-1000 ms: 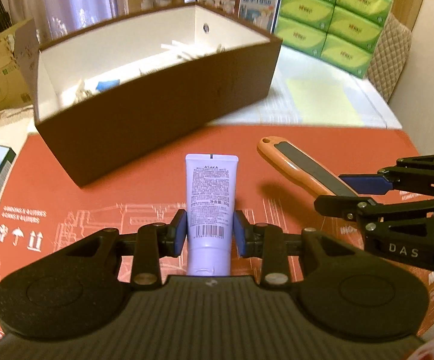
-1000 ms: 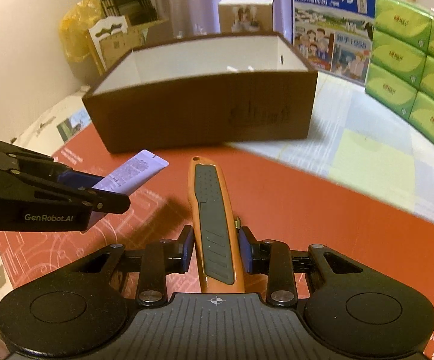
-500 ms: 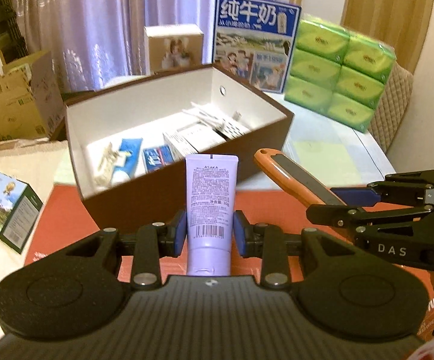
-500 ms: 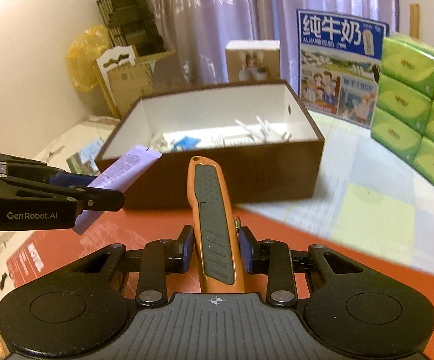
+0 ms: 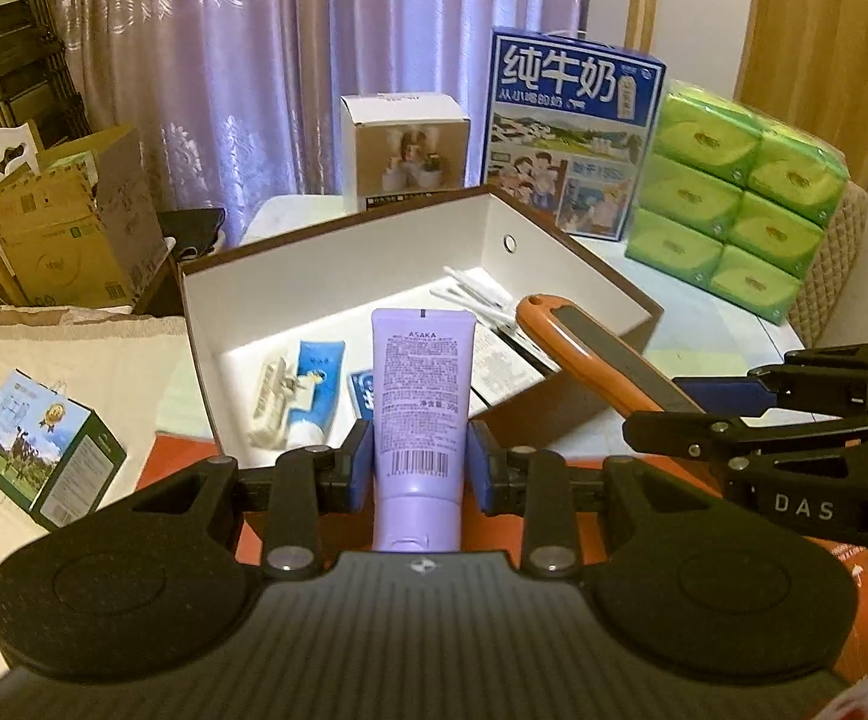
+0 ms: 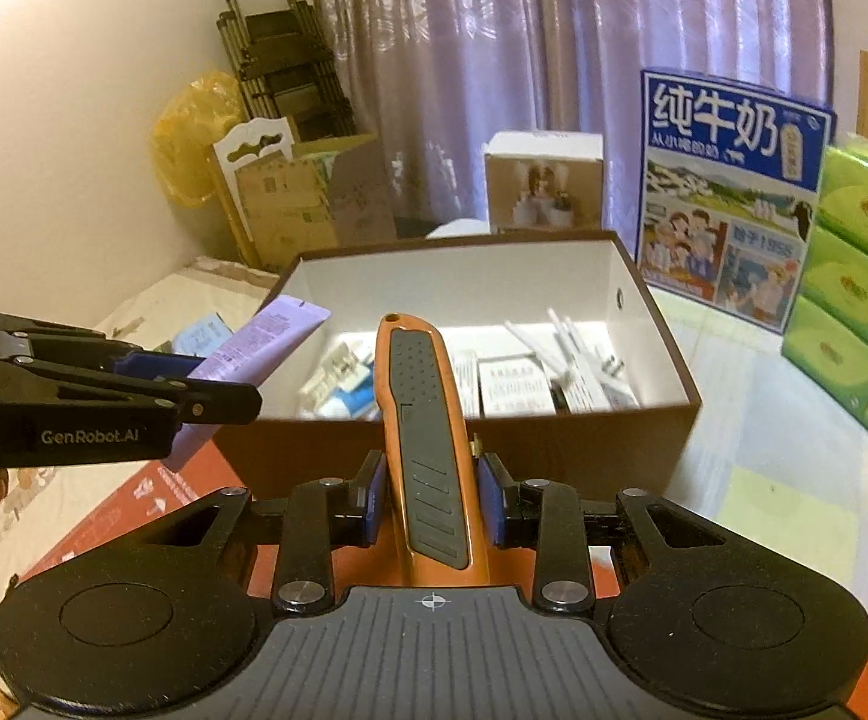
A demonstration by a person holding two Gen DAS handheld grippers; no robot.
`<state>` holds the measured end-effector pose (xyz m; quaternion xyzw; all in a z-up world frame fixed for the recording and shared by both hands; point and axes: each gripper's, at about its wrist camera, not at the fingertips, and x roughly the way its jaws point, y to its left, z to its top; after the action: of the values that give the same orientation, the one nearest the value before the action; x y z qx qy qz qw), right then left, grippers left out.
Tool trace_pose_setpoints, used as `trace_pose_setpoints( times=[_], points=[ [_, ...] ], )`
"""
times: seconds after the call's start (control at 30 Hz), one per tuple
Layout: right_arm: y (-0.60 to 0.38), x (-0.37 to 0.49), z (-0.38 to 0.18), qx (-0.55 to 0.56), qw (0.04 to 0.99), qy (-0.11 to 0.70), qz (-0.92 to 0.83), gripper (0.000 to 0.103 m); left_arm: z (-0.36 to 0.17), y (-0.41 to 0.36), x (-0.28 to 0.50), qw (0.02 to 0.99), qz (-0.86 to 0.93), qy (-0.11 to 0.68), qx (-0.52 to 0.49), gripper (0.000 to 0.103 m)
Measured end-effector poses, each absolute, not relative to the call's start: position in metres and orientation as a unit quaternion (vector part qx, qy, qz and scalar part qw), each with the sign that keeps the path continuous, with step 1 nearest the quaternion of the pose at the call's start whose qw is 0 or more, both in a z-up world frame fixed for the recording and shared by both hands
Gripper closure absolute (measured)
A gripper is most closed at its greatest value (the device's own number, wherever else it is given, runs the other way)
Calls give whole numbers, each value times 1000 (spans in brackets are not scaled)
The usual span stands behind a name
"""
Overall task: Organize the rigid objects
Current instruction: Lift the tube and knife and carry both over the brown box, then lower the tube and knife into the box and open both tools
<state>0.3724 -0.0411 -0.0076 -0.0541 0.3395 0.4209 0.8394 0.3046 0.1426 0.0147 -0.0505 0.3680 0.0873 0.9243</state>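
Purple tube (image 5: 420, 396) and orange knife (image 6: 428, 450) held above brown box (image 6: 661, 426).

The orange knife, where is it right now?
The orange knife is clamped in the right gripper, held up in front of the brown box, beside the purple tube.

"ASAKA" on purple tube (image 5: 420, 384), "DAS" on right tool (image 5: 721, 390)

looks like a lived-in room of a home used partly for storage. lilac curtains (image 5: 314, 60) across the back wall, a wooden door (image 5: 823, 48) at the right, a padded chair back (image 5: 835, 276). household stock stacked around: green tissue packs (image 5: 739, 198), a blue milk carton box (image 5: 571, 138), worn cardboard boxes (image 5: 62, 222), a folded black trolley (image 6: 278, 60), a yellow plastic bag (image 6: 194, 132).
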Motion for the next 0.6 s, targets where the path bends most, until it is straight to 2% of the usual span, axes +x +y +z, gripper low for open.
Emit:
trace_pose_setpoints(
  times=[0.6],
  points=[
    [6, 427, -1, -60, 839, 341, 420, 74, 13, 179, 356, 922, 101, 369, -56, 75]
  ],
)
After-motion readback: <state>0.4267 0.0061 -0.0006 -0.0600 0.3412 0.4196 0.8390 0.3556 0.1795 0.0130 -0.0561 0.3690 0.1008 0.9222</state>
